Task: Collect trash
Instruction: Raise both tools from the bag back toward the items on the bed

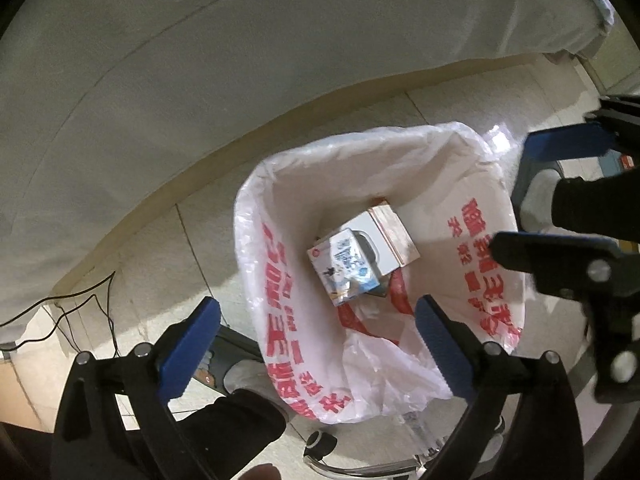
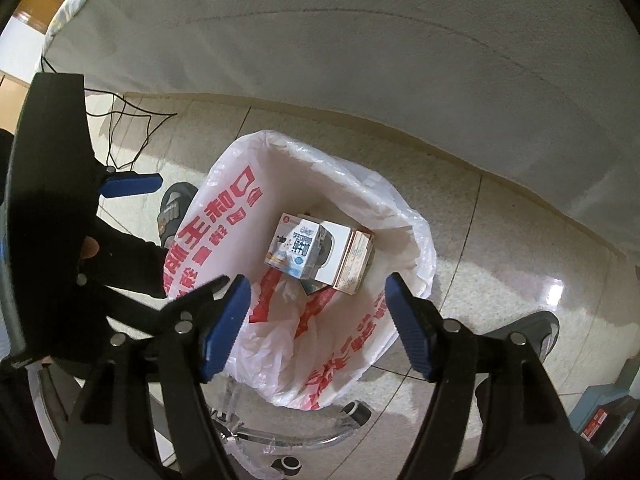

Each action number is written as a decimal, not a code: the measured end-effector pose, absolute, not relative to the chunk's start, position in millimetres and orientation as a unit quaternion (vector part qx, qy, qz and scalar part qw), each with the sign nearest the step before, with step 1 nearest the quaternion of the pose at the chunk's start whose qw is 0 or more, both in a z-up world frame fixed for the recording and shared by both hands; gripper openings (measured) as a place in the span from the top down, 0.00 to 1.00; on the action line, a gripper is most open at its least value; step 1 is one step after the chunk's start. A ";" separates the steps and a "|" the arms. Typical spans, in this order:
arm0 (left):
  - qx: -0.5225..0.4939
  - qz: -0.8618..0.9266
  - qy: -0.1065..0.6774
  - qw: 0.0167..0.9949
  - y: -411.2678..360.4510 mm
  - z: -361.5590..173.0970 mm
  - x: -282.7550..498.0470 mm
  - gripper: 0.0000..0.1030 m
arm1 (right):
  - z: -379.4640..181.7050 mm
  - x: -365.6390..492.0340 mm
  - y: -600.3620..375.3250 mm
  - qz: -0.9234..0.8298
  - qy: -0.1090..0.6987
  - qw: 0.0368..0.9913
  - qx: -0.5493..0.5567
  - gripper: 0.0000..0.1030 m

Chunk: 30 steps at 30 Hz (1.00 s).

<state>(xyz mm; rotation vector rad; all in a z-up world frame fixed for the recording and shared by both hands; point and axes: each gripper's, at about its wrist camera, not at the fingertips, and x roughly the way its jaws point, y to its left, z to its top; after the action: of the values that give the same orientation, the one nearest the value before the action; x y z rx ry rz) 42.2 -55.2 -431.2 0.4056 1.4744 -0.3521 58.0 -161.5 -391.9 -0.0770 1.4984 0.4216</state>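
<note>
A bin lined with a white plastic bag (image 1: 256, 240) (image 2: 224, 200) printed in red stands on the tiled floor. At its bottom a blue and white drink carton (image 1: 344, 268) (image 2: 292, 248) lies on a white box (image 1: 380, 240) (image 2: 336, 252), beside a pinkish box (image 2: 356, 264). My left gripper (image 1: 316, 344) hangs over the bin's near rim, pointing down, open and empty. My right gripper (image 2: 318, 328) hovers over the same opening, also open with nothing between its blue pads. The right gripper's fingers (image 1: 560, 140) show at the right edge of the left wrist view.
A bed with a white sheet (image 1: 200, 80) (image 2: 400, 60) runs along the far side of the bin. Black cables (image 1: 80, 312) (image 2: 132, 128) lie on the floor. The person's slippered feet (image 2: 176, 208) (image 2: 536, 332) flank the bin. A chair base with casters (image 1: 320, 442) (image 2: 360, 410) sits at the near side.
</note>
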 end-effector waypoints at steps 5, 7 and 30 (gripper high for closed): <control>0.179 -0.148 0.659 0.715 -50.7 -428.7 44.5 0.08 | -384.9 56.2 -161.9 0.189 0.670 0.717 -0.035 0.30; 0.178 -0.144 0.659 0.717 -49.5 -427.7 45.2 0.08 | -381.7 55.8 -163.2 0.186 0.668 0.719 -0.035 0.27; 0.122 -0.146 0.588 0.786 -45.1 -311.7 50.3 0.08 | -254.0 50.5 -233.0 0.129 0.596 0.791 0.042 0.17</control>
<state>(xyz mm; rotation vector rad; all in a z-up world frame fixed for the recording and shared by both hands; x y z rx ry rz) 50.3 -45.1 -311.7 0.2624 1.2677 -0.3157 50.5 -233.0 -254.0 0.0908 1.2829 0.2786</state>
